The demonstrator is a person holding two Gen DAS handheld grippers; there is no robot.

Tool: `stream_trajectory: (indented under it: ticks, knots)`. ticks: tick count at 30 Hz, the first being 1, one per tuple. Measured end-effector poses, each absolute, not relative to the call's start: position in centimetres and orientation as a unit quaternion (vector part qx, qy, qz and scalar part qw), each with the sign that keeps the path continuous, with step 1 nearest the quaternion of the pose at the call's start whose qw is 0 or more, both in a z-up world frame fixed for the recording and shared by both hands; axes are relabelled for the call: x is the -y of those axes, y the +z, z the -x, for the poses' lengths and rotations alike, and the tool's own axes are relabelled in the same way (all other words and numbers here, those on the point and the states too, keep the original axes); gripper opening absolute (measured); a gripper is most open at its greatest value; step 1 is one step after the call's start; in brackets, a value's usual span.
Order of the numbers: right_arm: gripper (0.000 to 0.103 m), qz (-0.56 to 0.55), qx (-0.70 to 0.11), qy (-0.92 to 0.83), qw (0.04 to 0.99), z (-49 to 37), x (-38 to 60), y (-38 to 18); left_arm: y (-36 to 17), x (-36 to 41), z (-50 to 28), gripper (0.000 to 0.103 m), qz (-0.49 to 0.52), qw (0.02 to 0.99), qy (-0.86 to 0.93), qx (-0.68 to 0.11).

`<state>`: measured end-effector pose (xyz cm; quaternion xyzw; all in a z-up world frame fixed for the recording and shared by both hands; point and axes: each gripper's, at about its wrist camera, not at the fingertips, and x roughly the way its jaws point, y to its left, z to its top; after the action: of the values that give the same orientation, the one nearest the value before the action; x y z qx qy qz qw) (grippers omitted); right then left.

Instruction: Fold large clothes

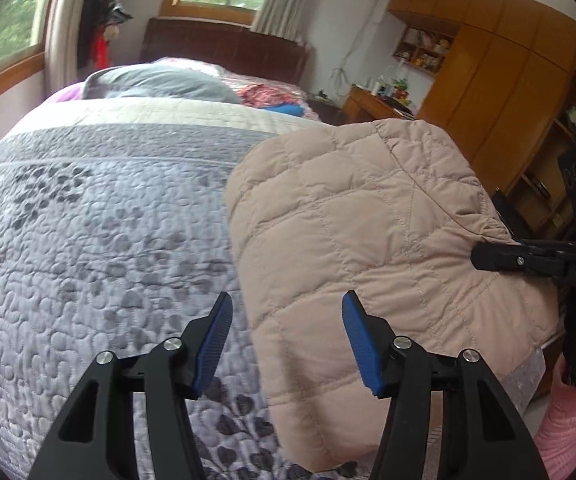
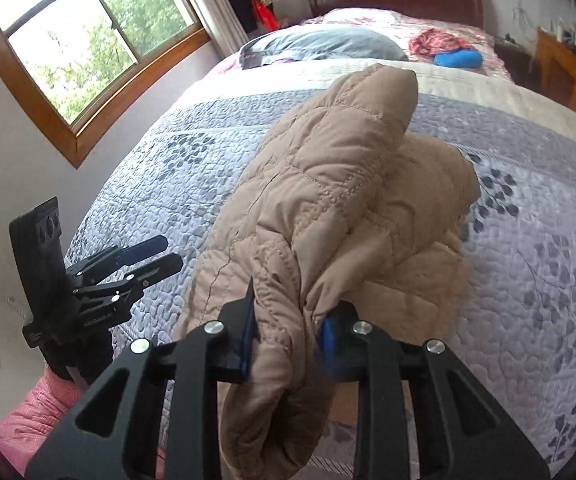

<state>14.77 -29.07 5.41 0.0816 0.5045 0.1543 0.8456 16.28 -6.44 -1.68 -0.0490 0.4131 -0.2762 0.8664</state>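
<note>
A beige quilted jacket [image 1: 351, 240] lies bunched on the grey patterned bedspread [image 1: 88, 220]. My left gripper [image 1: 288, 340] is open and empty, its right finger over the jacket's near left edge. My right gripper [image 2: 288, 332] is shut on a fold of the jacket [image 2: 327, 208] and holds that part raised above the bedspread [image 2: 527, 240]. The right gripper also shows in the left wrist view [image 1: 483, 256], pinching the jacket's right edge. The left gripper shows in the right wrist view [image 2: 160, 256], open, left of the jacket.
A grey pillow [image 2: 319, 46], a red cloth [image 2: 435, 42] and a blue item [image 2: 457, 58] lie at the head of the bed by the dark headboard [image 1: 224, 46]. Wooden wardrobes [image 1: 499, 80] and a desk [image 1: 371, 102] stand right of the bed. Windows are on the left.
</note>
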Motion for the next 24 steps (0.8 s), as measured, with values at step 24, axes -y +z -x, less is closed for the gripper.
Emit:
stream_trajectory:
  ticks: [24]
  knots:
    - [0.029,-0.176,-0.543,0.133,0.810,-12.2,35.3,-4.3,-6.5,12.5,-15.6,0.057,-0.033,0.837,-0.311,-0.449]
